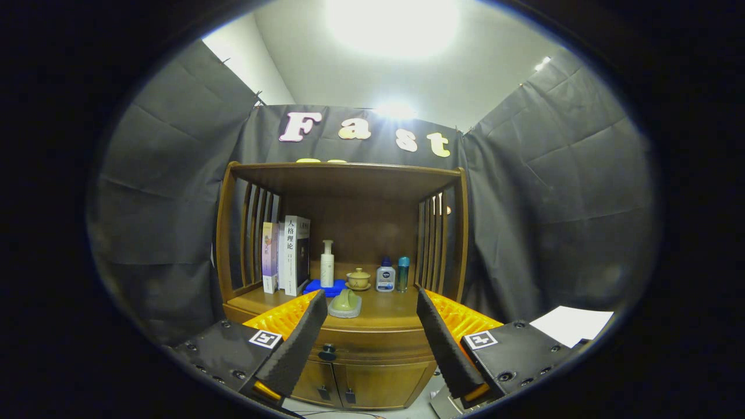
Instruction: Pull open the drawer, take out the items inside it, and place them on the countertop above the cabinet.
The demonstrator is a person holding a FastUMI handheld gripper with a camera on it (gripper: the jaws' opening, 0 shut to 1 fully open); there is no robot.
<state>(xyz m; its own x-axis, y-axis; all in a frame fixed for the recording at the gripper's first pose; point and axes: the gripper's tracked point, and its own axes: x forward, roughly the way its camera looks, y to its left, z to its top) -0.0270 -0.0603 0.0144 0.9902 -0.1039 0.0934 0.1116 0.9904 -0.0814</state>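
Drawer point(372, 344): gripper view; a curved wooden front just under the cabinet top, running side to side across the line of approach. It reads as pushed in, flush with the cabinet front.
Drawer knob point(327, 352): small dark knob on the drawer front, seen just beside the inner edge of the left finger and well left of the drawer's middle.
Gripper point(372, 326): jaws released and spread wide, holding nothing; the drawer front shows in the gap between them.
Key relation: the drawer lies ahead of and beyond the jaws, its long axis crossing their line of travel. The knob sits left of the midpoint between the fingers, so in my judgement a grasp on it would need the gripper brought left and forward.
Table point(381, 311): the cabinet's top surface, above the drawer. It carries books point(286, 255), a white pump bottle point(327, 263) on a blue tray point(317, 287), a small lidded cup point(358, 279), two small bottles point(393, 274) and a pale green object on a dish point(345, 304) near the front edge.
Drawer contents: hidden behind the shut front; cannot tell what is inside, if anything.
Stage: a shut drawer with things on the table fits either items yet to come out or a drawer emptied and closed again; the pictures do not settle which.
Lower doors point(355, 385): two cabinet doors under the drawer, shut.
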